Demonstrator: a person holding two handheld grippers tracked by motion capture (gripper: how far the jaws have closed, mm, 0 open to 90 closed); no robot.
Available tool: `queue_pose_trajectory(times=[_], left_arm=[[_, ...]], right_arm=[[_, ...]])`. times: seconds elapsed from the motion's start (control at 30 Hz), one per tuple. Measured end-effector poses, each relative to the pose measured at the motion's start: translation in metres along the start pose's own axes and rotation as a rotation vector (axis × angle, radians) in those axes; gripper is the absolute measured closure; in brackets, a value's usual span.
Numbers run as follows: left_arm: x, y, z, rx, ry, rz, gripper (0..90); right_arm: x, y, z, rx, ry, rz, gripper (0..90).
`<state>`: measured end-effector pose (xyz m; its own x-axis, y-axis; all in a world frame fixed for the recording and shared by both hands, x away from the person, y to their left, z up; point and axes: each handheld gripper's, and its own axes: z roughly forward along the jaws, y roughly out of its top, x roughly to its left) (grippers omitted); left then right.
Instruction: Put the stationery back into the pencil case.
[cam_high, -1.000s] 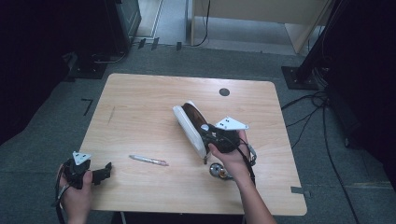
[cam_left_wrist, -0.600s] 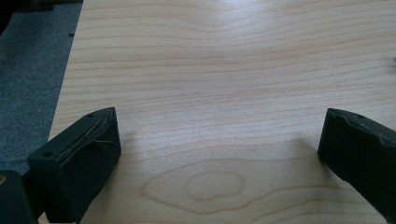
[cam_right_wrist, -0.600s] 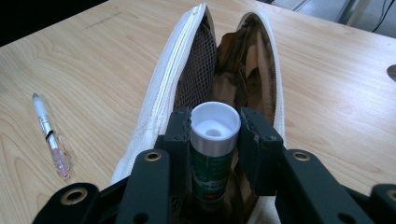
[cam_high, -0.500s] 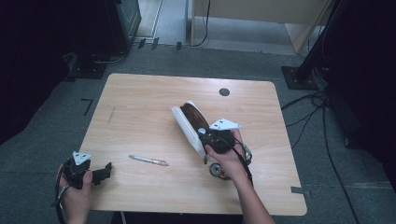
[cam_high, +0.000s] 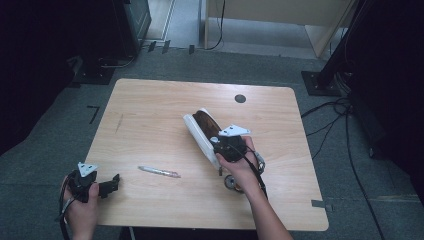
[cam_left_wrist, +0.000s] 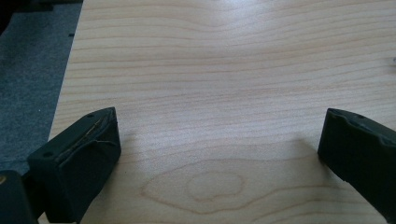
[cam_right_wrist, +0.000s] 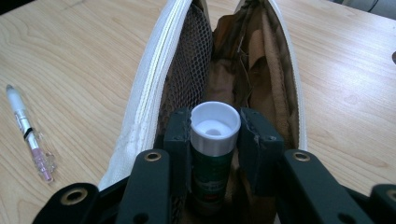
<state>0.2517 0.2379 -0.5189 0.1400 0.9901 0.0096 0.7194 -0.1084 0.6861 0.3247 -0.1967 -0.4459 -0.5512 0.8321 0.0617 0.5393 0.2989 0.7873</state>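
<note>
A green tube (cam_right_wrist: 212, 158) with a white cap is clamped between the jaws of the right gripper (cam_right_wrist: 214, 140), which are closed on it to a narrow gap. In the right gripper view the tube is seen in the lower centre of the frame, cap forward, just at the open mouth of the white pencil case (cam_right_wrist: 154, 93) with the brown lining. In the high view the case (cam_high: 200, 132) lies in the centre of the table (cam_high: 150, 100), and the right gripper (cam_high: 226, 146) is at its lower right end.

The tube should be pushed straight along the case, between the two zipper edges, so that the mesh pocket at the left is not caught. The grip is best released only when the tube lies deep inside.

The left gripper (cam_high: 107, 186) rests at the lower left of the table, jaws wide apart and empty. A pen (cam_high: 159, 171) lies left of the case.
</note>
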Motion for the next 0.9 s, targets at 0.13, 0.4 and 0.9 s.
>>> queue_pose_trajectory(times=[0.13,0.4,0.9], left_arm=[[0.0,0.0,0.0,0.0,0.0,0.0,0.0],[0.0,0.0,0.0,0.0,0.0,0.0,0.0],[0.0,0.0,0.0,0.001,-0.001,0.002,0.0]], right_arm=[[0.003,0.005,0.004,0.022,-0.019,-0.008,66.2],[0.007,0.012,0.016,0.03,-0.039,-0.015,66.2],[0.013,0.026,0.046,0.076,-0.069,-0.037,66.3]])
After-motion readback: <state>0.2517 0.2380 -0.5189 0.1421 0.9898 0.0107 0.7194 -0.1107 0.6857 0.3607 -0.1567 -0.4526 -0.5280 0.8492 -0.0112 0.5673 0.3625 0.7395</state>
